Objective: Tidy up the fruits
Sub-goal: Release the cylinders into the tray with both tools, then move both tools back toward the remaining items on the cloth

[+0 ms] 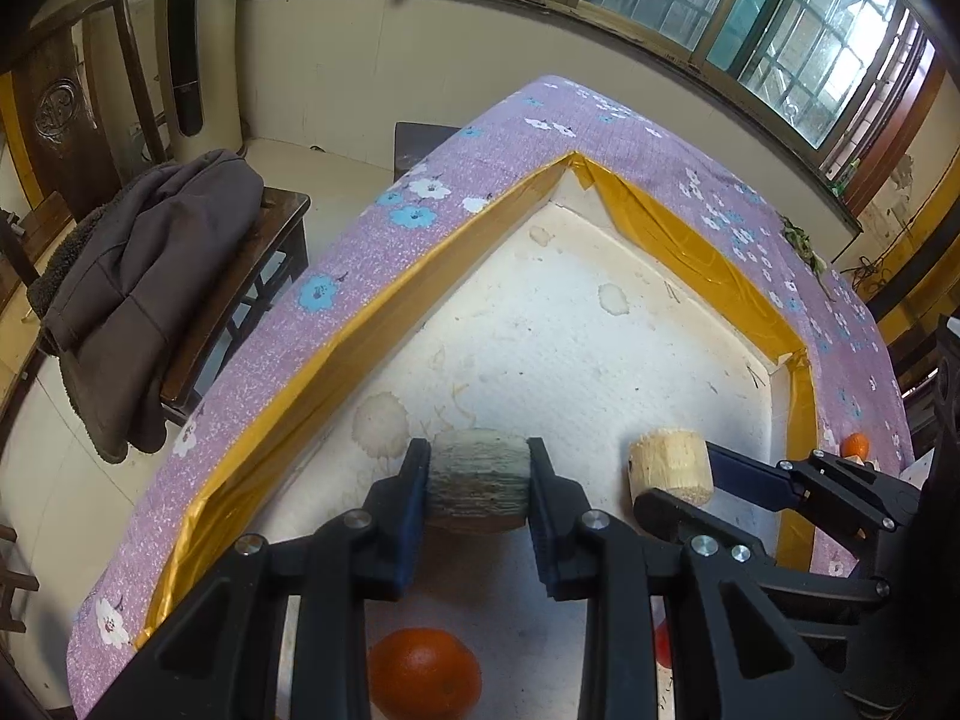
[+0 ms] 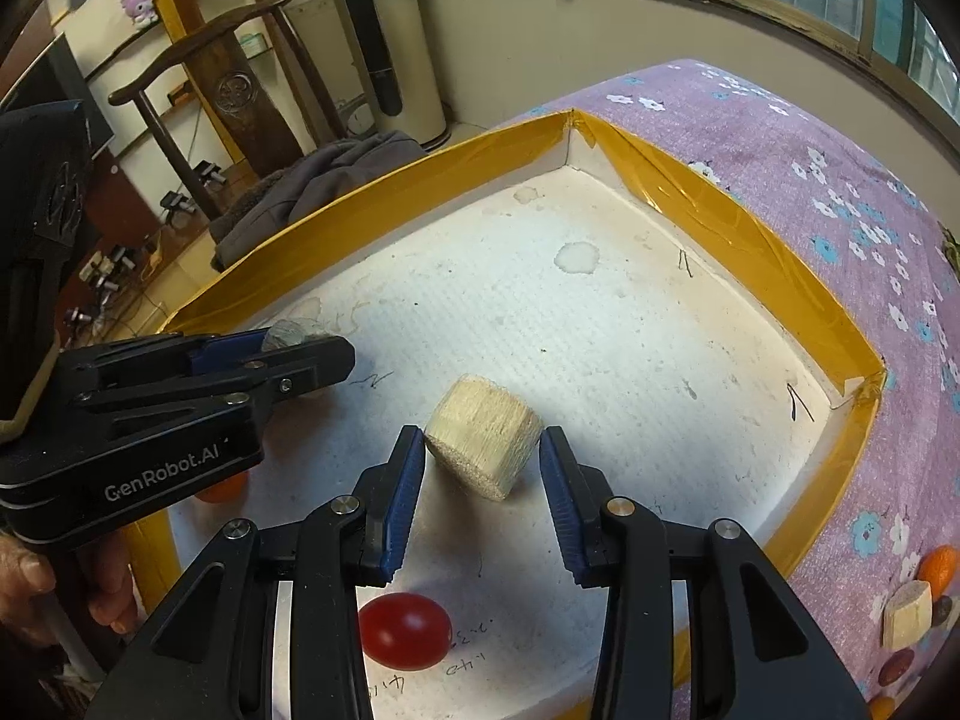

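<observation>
**Two cane pieces in the tray**

The left claw (image 1: 479,483) is clamped on a grey cane piece (image 1: 480,480), pads touching both its ends, just above the tray (image 1: 600,324) floor. The right claw (image 2: 483,480) stands wide around a pale cane piece (image 2: 483,441) lying on the tray floor near its middle; the left pad is just beside it, the right pad apart from it. An orange (image 1: 424,673) lies in the tray below the left claw, and a tomato (image 2: 405,630) below the right claw. Outside the tray's right wall, on the cloth (image 2: 840,192), sit another cane piece (image 2: 907,612) and an orange (image 2: 939,567).
</observation>
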